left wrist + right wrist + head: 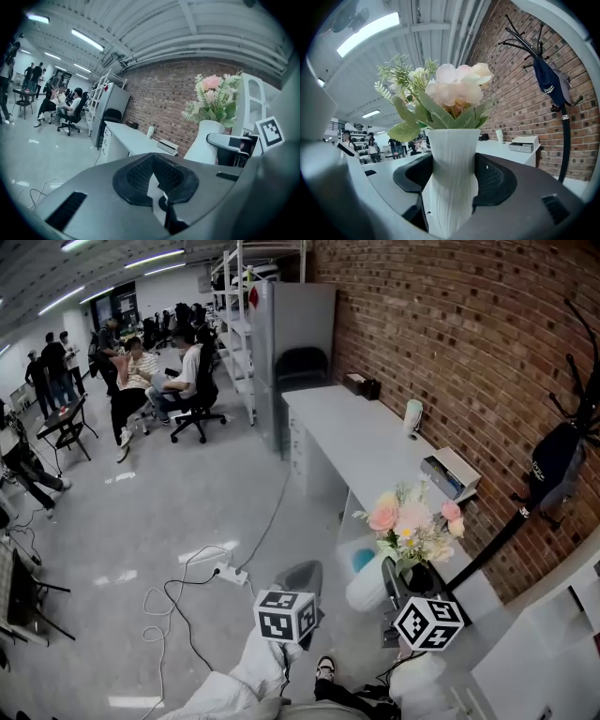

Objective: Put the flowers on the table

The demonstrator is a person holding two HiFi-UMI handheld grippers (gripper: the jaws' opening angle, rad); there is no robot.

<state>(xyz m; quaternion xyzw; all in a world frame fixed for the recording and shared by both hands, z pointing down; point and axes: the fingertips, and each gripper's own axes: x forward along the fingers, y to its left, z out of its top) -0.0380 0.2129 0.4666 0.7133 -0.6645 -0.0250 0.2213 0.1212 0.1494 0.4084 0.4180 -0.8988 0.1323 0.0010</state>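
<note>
First, at the far left, look to the left gripper (300, 576): pads pressed tip to tip on nothing, hanging idle above the grey floor (169, 521). Moving right, find the white vase (367, 589) pinched at its narrow waist by the right gripper (452, 176), clamped from both sides, with the flowers (457, 89) standing above the jaws. Read the long axis of vase and stems as near vertical, base down, so needing no turning before setting down. Held in the air, then, not yet resting on anything. Further right and ahead, note the long white table (361, 442) running along the brick wall (450, 352), its edge close beside the bouquet. Farther along the top, mind a cup (413, 416) and a boxy device (450, 472). Judged from this: carrying, nearly at the table. Probably calls for a short shift rightward and forward by the right gripper alone, then a straight lowering onto a bare stretch, keeping the base flat to avoid tipping a top-heavy load.
</note>
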